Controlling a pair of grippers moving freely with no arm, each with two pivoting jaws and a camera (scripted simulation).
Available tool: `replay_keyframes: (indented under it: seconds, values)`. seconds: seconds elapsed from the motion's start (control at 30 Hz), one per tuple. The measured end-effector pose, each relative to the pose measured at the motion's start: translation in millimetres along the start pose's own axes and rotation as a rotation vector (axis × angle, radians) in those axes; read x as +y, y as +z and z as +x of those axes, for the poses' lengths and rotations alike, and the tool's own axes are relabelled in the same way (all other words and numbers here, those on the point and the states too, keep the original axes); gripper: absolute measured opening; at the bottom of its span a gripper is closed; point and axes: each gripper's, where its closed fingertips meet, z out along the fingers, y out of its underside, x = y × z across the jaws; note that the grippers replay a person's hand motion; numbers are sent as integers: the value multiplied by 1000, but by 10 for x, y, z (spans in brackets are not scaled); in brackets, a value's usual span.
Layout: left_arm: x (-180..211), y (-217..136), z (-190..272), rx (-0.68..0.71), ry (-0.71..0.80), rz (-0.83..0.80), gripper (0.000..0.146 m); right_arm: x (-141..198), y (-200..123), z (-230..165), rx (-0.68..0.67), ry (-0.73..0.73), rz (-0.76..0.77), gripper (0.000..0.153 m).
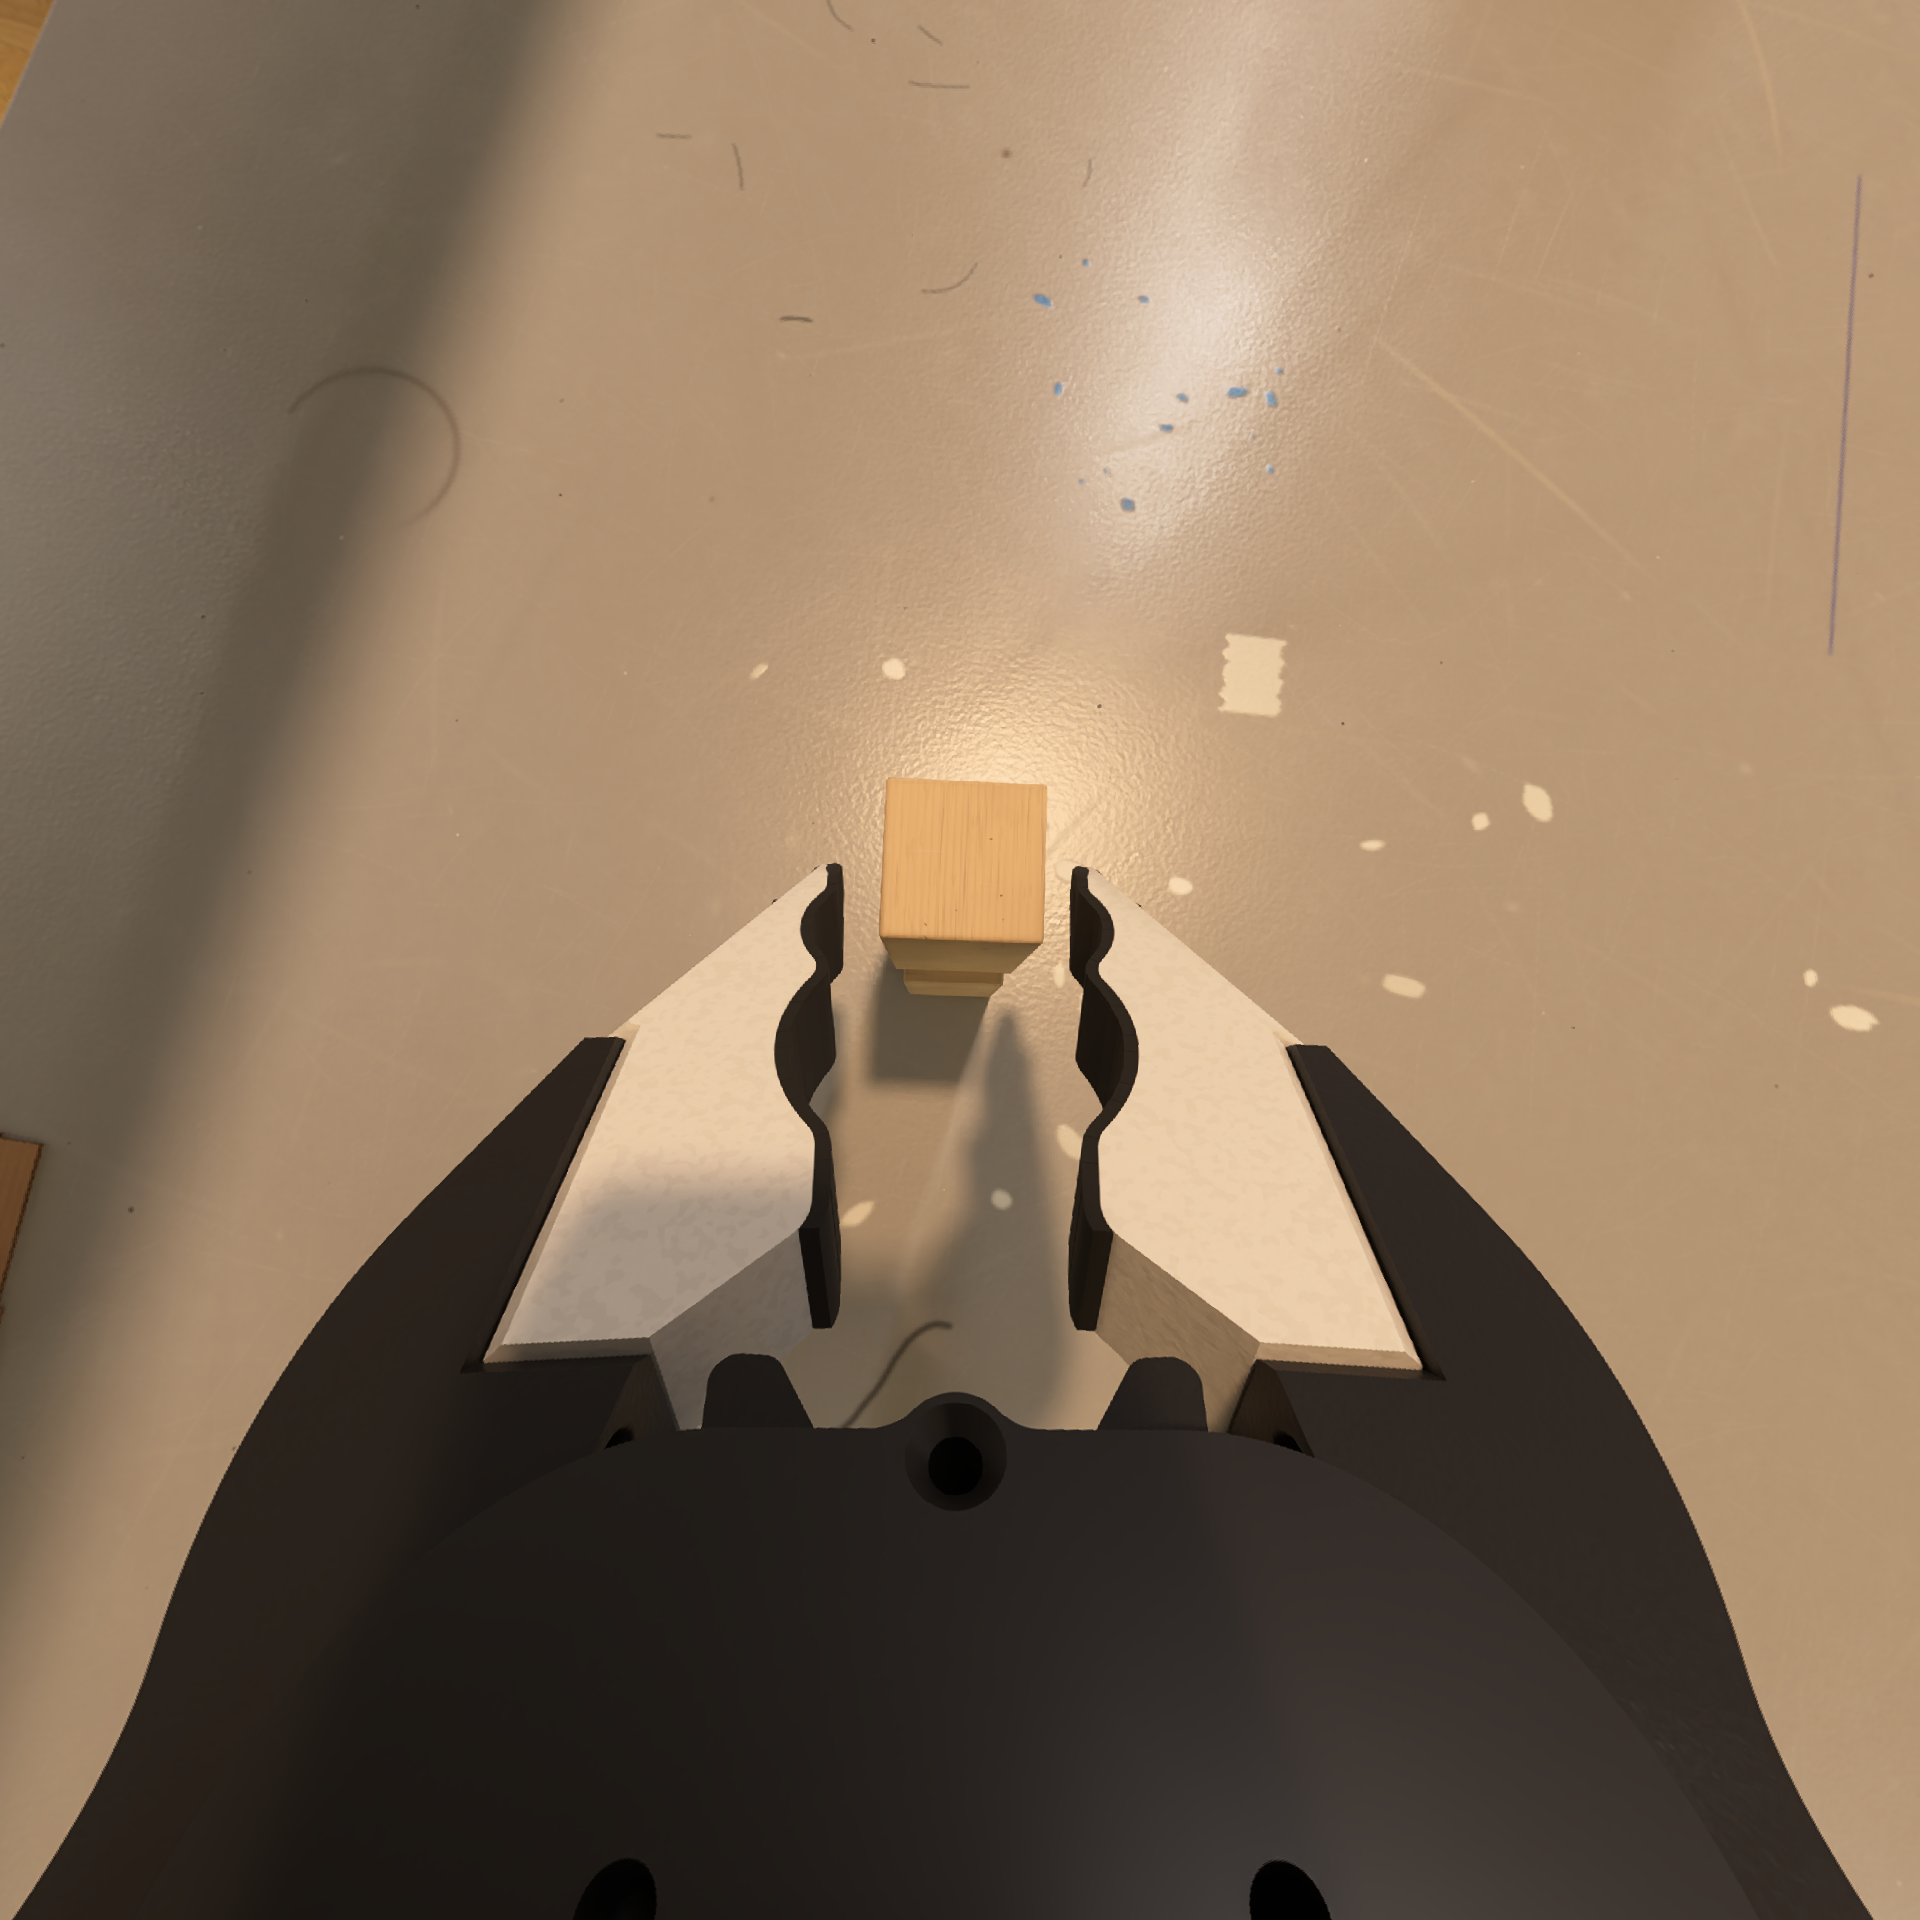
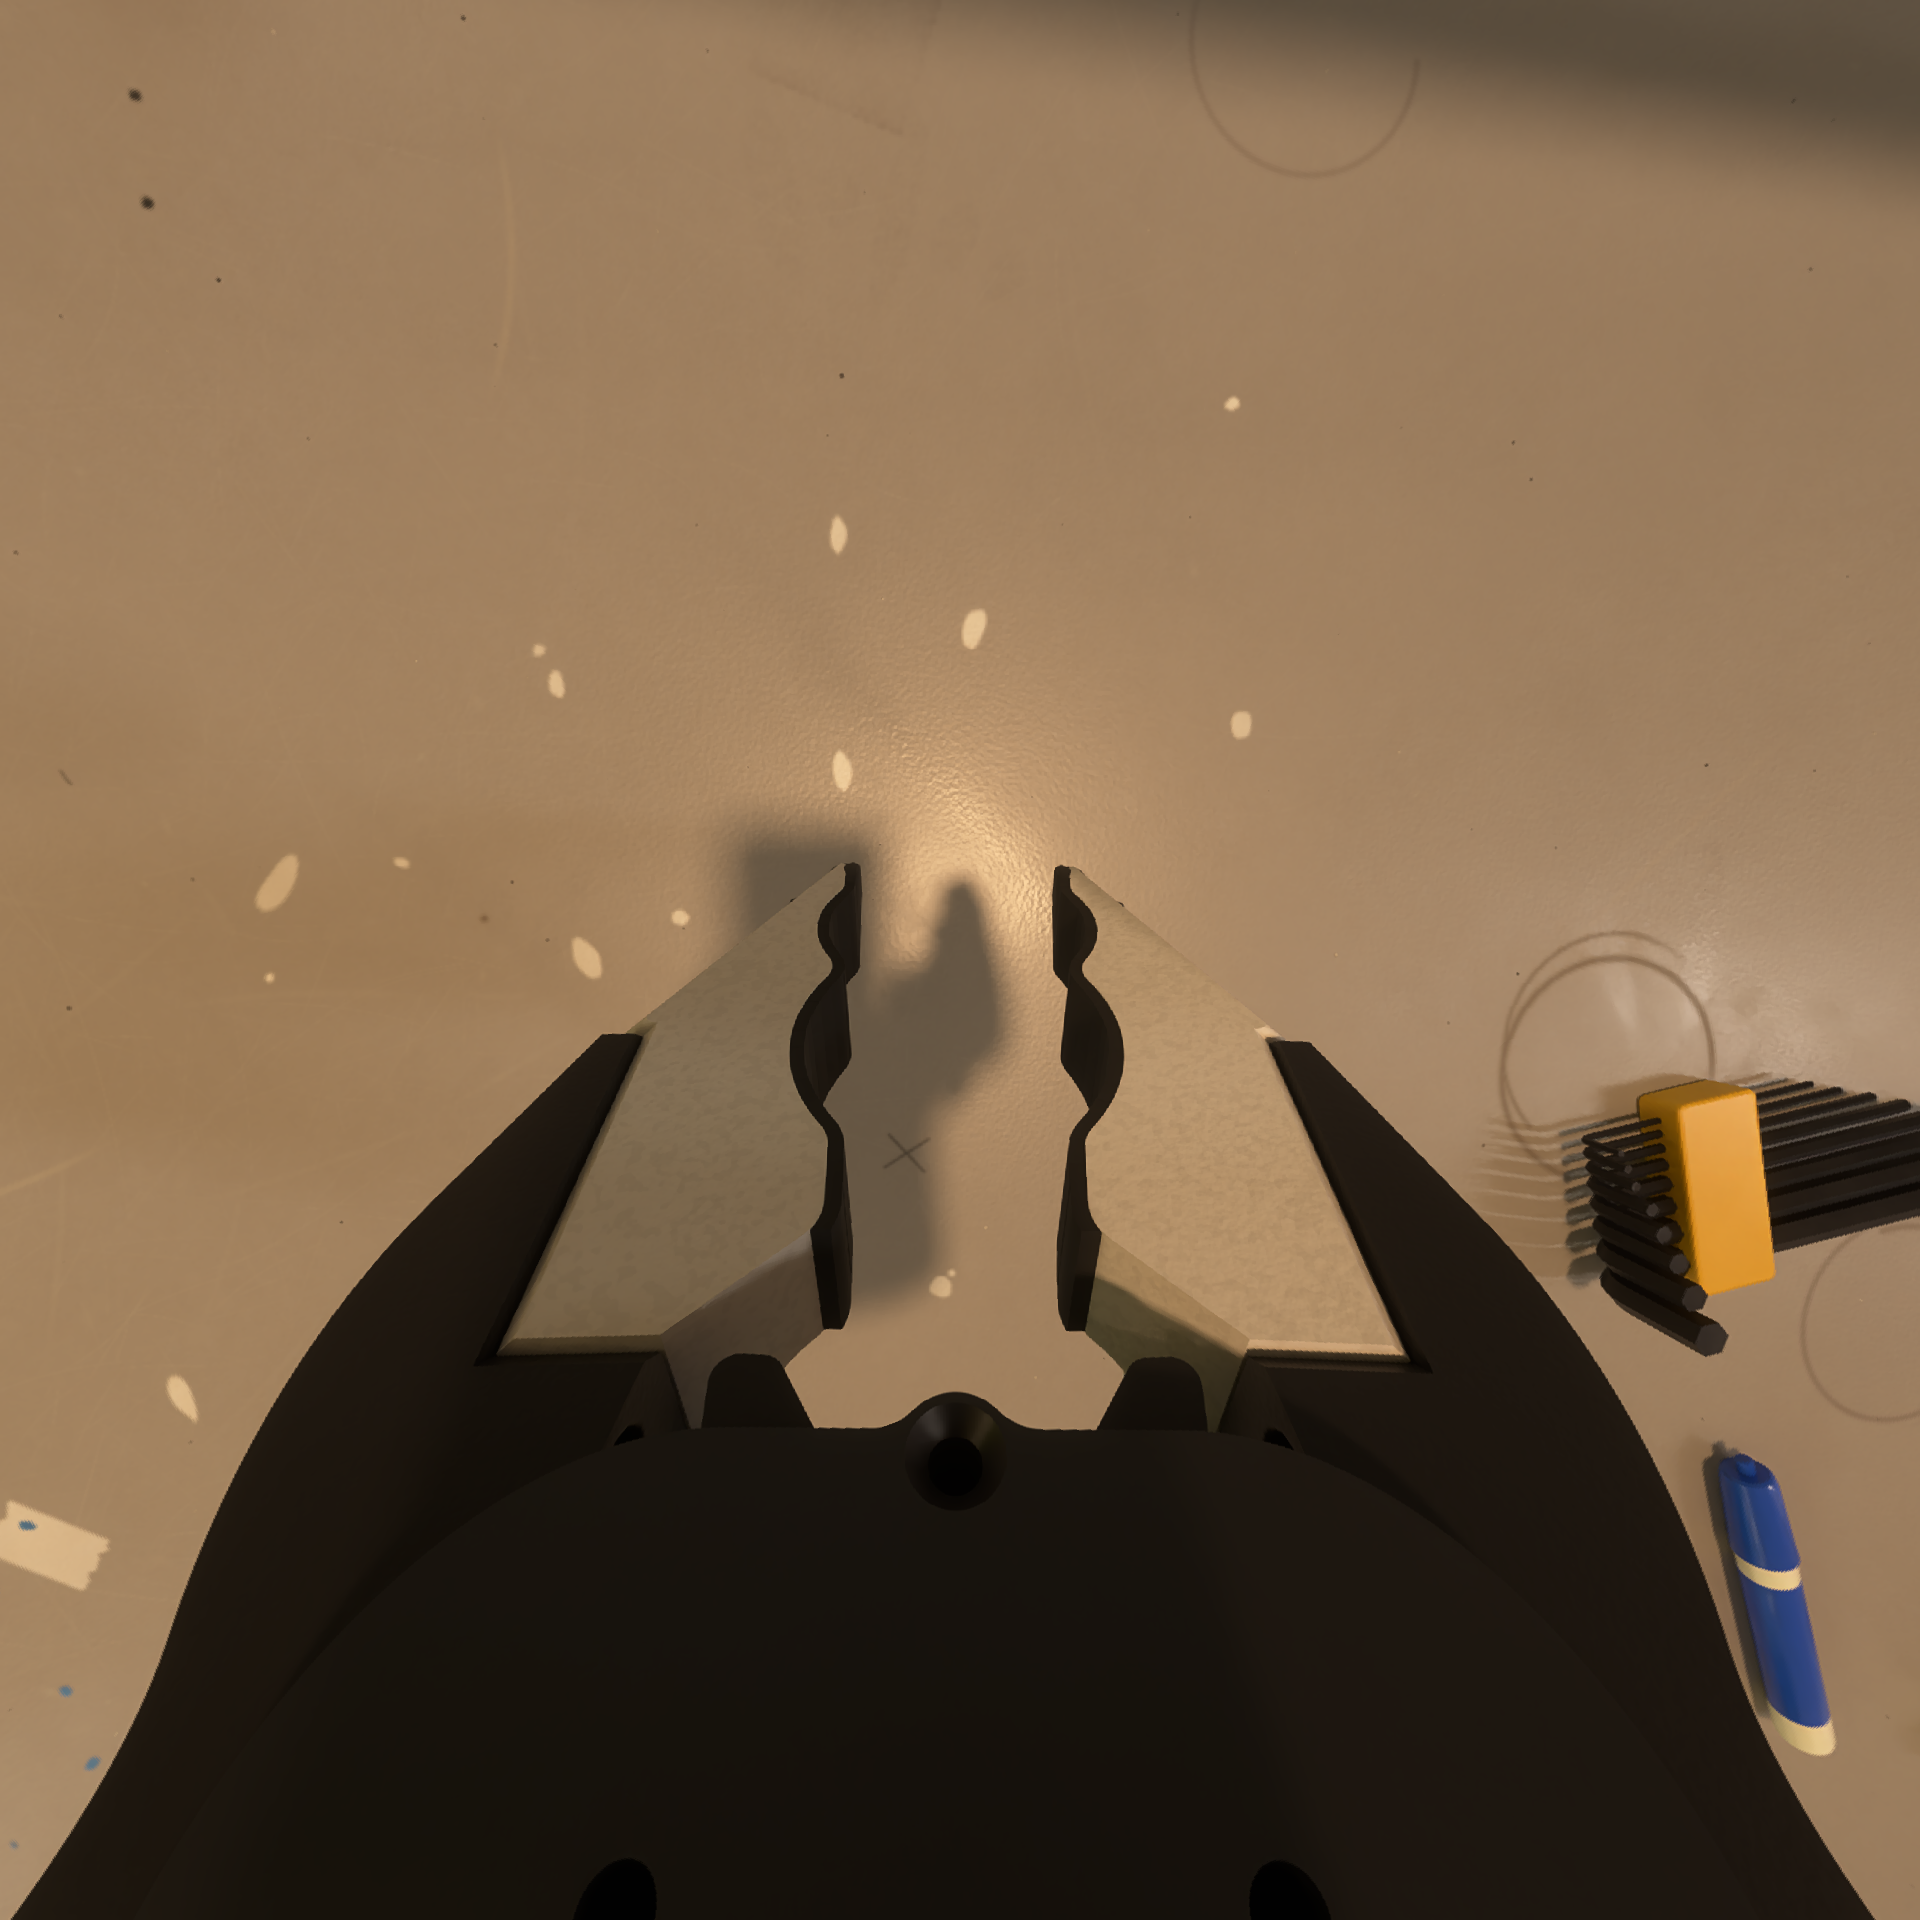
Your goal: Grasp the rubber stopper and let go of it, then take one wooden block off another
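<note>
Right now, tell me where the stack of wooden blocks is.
In the left wrist view, the stack of wooden blocks stands on the table, centred just ahead of the open left gripper.

Left wrist view: I had it looking steeply down along the left gripper (image 1: 956, 883), close over the table (image 1: 416, 727), a wooden block stack (image 1: 961, 871) just ahead of the fingertips.
Right wrist view: I looked down along the right gripper (image 2: 956, 883), equally close, hex keys (image 2: 1714, 1195) and blue pen (image 2: 1771, 1605) at its right edge.
Shared: only the speckled tabletop; I couldn't match any spot.
</note>
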Motion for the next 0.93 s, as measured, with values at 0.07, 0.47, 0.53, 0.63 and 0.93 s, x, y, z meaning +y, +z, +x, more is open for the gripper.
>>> replay_keyframes:
  seconds: [0.07, 0.47, 0.53, 0.63, 0.93]
  values:
    - [-14, 4, 3, 6, 13, 4, 40, 10, 8, -5, -2, -4, -7, 37]
    - [-294, -389, 138, -51, 104, 148, 30, -77, -49, -131, -1, -43, 10, 36]
    - [-481, -563, 199, -109, 169, 227, 30, -163, -156, -213, 15, -64, 48, 36]
    - [-847, -807, 316, -195, 244, 352, 30, -414, -447, -426, 88, -130, 175, 35]
    - [-1980, -589, 714, -87, 126, 574, 30, -969, -963, -2933, -333, -689, 778, 45]
